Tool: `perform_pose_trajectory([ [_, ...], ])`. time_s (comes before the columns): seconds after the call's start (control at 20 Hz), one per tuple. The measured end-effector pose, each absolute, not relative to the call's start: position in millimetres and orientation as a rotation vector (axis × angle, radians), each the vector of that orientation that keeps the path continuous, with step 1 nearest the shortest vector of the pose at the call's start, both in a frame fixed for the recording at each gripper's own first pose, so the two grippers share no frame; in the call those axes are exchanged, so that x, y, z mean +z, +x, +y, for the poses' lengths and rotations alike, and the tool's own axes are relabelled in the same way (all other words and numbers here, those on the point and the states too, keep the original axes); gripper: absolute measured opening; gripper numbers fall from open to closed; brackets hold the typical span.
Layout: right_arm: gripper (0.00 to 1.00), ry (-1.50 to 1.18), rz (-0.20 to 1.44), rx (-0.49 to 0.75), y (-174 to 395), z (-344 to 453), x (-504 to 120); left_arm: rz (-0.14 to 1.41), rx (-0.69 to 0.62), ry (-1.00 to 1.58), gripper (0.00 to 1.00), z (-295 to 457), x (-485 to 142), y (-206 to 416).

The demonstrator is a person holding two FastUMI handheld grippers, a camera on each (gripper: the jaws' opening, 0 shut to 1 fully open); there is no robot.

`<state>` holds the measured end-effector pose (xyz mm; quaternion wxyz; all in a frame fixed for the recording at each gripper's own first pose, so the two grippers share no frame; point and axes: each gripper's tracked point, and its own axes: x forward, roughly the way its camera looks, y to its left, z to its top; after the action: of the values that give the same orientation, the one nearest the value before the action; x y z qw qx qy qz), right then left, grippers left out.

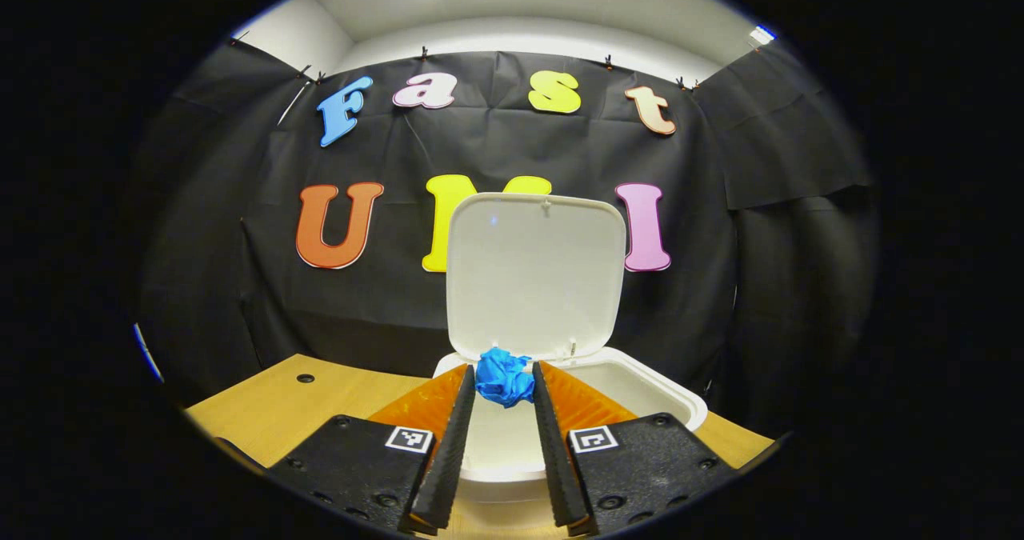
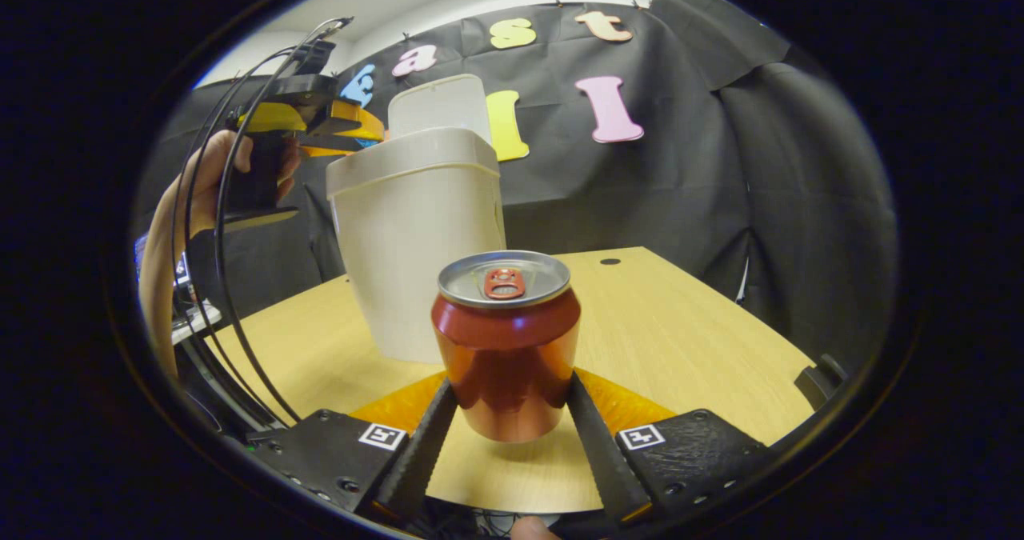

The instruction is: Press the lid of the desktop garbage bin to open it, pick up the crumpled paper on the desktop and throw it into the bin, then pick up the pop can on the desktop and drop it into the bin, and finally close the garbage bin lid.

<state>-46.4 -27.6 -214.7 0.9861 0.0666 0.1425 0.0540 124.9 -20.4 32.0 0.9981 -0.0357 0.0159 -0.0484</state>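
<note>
The paper [image 1: 504, 377] was bright blue. The bin [image 2: 416, 236] and its lid [image 1: 534, 268] were white. The can [image 2: 507, 348] was shiny red with a silver top. The table [image 2: 680, 332], at 6 o'clock, was light wood.

Recording booth, black cloth wall [image 1: 512, 300] clipped up, wooden desktop [image 2: 680, 340], plain white ceiling [image 1: 520, 4]

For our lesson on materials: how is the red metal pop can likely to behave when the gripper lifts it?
The red metal pop can looks smooth and glossy, so it may slip. Its thin wall could dent under a hard squeeze. If it tips on the wooden desktop, its round body would probably roll.
</note>
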Motion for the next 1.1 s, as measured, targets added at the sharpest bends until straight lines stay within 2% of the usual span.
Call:
perform_pose_trajectory([
  [0.05,0.81,0.138,0.288,0.11,-46.3,-27.6,-215.7,0.026,-0.103,-0.071,0.57,-22.9,34.1,124.6],
  [0.1,0.81,0.139,0.287,0.11,-47.0,-28.2,-215.5,0.021,-0.103,-0.064,0.61,-23.9,35.4,123.1],
  [0.15,0.81,0.139,0.287,0.108,-47.3,-28.9,-215.6,0.018,-0.096,-0.048,0.73,-22.8,36.3,121.5],
  [0.2,0.81,0.143,0.283,0.105,-48.1,-30.9,-214.5,0.008,-0.076,-0.024,0.9,-18.4,40.3,121.1],
  [0.25,0.81,0.145,0.278,0.099,-47.8,-33.2,-213.7,-0.005,-0.068,-0.021,1.0,-16.2,42.0,116.8],
  [0.5,0.82,0.14,0.267,0.086,-48.3,-37.2,-209.3,-0.039,-0.052,-0.014,1.0,-6.1,51.0,92.7],
  [0.75,0.81,0.13,0.247,0.087,-46.8,-37.9,-194.9,-0.063,0.023,0.02,1.0,32.5,47.0,62.1],
  [1.1,0.81,0.082,0.203,0.134,-36.5,-29.0,-157.4,-0.014,0.112,-0.023,1.0,81.3,5.9,20.5],
])
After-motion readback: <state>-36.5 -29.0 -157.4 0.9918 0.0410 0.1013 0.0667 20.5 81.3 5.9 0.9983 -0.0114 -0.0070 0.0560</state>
